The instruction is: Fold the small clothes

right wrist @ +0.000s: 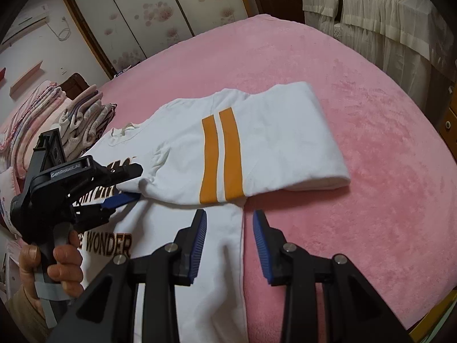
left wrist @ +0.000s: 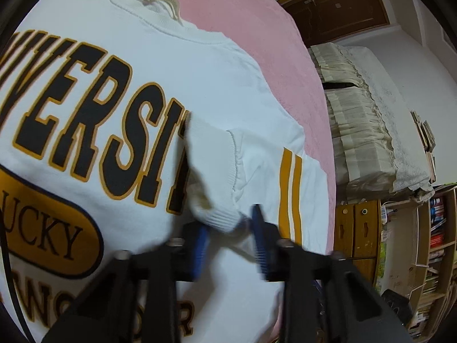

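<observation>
Ribbed blue pads [right wrist: 200, 245], white sweatshirt [right wrist: 257, 131]

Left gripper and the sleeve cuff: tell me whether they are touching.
Touching. The right wrist view shows the left gripper with its fingers around the ribbed cuff of the striped sleeve; the left wrist view shows the cuff between them.

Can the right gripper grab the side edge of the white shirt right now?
Probably yes. The right gripper is open, and the edge of the white shirt lies right between its fingers on the pink blanket, with nothing over it. The left gripper is off at the sleeve.
</observation>
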`<state>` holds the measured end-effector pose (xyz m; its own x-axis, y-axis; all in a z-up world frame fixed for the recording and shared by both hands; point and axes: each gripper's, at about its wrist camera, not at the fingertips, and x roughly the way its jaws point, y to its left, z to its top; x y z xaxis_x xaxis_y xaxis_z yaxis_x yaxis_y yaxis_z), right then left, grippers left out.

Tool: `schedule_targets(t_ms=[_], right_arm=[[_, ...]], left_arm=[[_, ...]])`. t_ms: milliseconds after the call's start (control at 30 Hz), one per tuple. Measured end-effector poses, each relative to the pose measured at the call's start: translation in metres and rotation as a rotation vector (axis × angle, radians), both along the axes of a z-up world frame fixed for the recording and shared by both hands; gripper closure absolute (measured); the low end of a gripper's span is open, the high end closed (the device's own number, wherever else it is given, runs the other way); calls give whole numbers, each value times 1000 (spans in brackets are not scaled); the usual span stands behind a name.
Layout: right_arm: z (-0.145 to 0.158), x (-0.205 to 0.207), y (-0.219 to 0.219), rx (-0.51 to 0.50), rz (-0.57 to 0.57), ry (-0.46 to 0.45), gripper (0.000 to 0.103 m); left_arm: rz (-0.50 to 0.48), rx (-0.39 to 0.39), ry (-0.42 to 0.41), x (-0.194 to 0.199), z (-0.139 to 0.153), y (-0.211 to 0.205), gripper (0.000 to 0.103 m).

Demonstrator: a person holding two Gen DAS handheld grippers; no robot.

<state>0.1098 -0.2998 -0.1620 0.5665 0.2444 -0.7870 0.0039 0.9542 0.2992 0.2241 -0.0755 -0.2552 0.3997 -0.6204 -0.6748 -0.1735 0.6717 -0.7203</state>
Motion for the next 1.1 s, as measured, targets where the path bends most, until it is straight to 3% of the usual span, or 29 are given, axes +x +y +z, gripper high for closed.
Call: schedule_targets(t_ms=[67,200,300,433,633,900,1100], right_arm=[[-2,0,-2,3,-6,4,69],[-3,1,-7,-2,-24,7,69],[-5,2,-15,2,-43,17,69],[-12,3,-24,2,-67,39,58],[-21,15,-19,-12,-56,49,58],[-31,46,-9,-17,-60,45,58],[-31,57,-5,-50,-65,27,58]], left_arm=[[7,8,-4,1,1,-3,91],[-30,153,-64,1,29,-17,95],[-50,251,-176,3,71,-26,95],[-33,337,-350,6,135,-28,95],[32,445,-480,6,191,-4,95],[158,511,-457,5,197,59,95],[240,550,-369,6,162,106,95]])
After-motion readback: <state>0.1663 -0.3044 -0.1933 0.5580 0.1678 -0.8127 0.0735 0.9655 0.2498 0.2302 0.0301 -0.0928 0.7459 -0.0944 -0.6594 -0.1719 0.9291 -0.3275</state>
